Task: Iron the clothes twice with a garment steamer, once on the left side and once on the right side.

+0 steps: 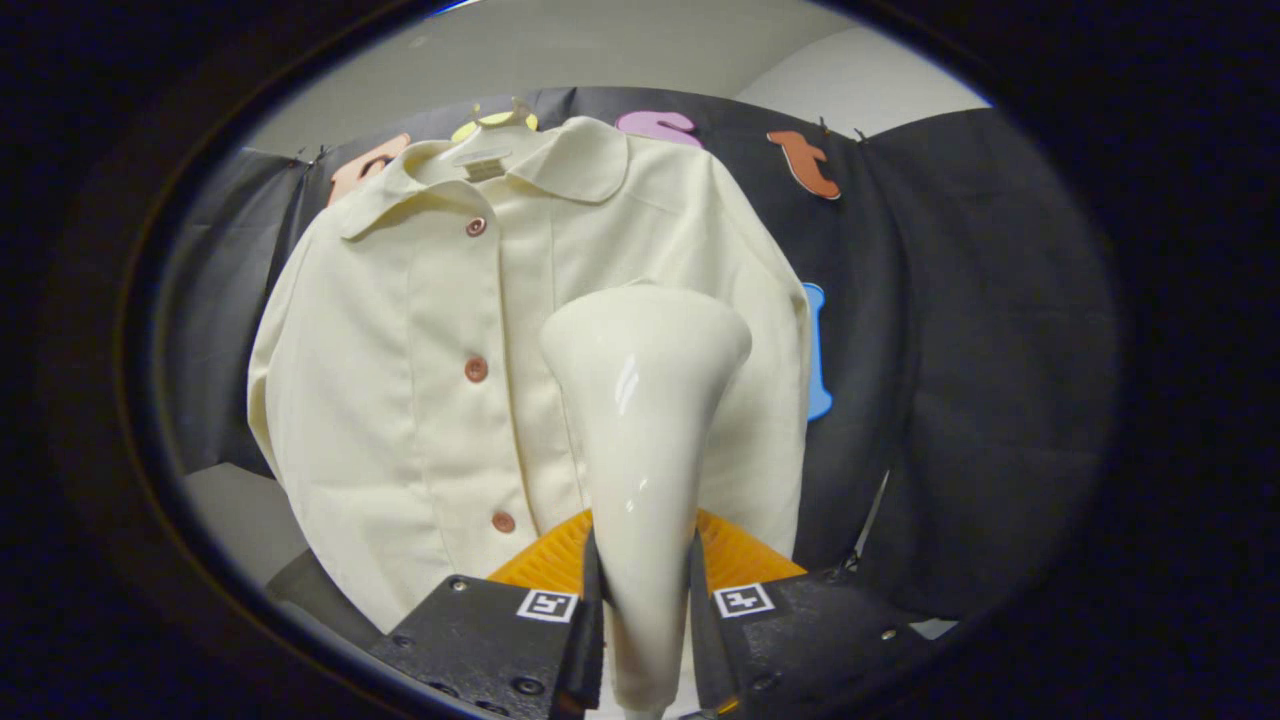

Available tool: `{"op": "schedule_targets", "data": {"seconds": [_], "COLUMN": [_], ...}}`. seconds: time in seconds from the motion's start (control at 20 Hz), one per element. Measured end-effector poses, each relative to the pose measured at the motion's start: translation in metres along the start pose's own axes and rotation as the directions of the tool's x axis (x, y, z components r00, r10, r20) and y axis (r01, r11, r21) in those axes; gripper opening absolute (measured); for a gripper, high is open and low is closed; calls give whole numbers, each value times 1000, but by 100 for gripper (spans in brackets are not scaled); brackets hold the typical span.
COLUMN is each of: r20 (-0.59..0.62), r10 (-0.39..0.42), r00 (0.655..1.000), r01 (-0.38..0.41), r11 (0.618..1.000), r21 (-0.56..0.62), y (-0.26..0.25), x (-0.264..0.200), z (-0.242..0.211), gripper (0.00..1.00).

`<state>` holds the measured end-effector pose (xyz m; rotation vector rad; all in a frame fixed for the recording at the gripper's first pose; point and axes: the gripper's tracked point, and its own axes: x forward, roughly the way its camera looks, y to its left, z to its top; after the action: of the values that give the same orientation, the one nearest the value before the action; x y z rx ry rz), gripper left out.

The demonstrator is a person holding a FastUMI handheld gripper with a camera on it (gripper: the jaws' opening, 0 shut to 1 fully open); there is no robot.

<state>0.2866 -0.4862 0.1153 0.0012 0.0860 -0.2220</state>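
1. We count one gripper (645, 600), its two fingers closed on one garment steamer (640, 420); both fingers press against the steamer's narrow lower body, one on each side.
2. The steamer stands upright between the fingers and widens toward its head, which sits up ahead of the fingers in front of the shirt's right-hand panel as we look at it. We cannot tell whether the head touches the cloth.
3. We see one shirt (420, 380), pale cream, hanging beyond the fingers on one hanger (492, 120), of which just the top shows above the collar.
4. We count three buttons down the shirt's front placket: one top button (476, 227) just below the collar, one middle button (476, 369) level with the steamer's head, and one bottom button (503, 522) near the hem.
5. The shirt has one rounded collar (560, 160) with two flaps spread to either side, and one label (484, 166) sewn inside the neck.
6. One ribbed orange part (735, 555) shows just behind the fingers, to both sides of the steamer's body.
7. We count two square markers (546, 605), one on the top of each finger block.
8. Behind the shirt hangs the booth's black cloth wall (980, 350), with a pale wall (600, 45) above it.
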Motion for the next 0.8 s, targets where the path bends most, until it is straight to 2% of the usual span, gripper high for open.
{"op": "schedule_targets", "data": {"seconds": [0.1,0.25,0.8], "r20": [-35,6,-72], "r10": [-1,-1,10], "r00": [999,1000,997], "r01": [0,1,-7], "r11": [1000,999,999], "r21": [-5,36,31], "y": [-3,-2,-3], "x": [-2,-3,-17], "z": [-22,-38,-129], "gripper": [36,36,36]}}
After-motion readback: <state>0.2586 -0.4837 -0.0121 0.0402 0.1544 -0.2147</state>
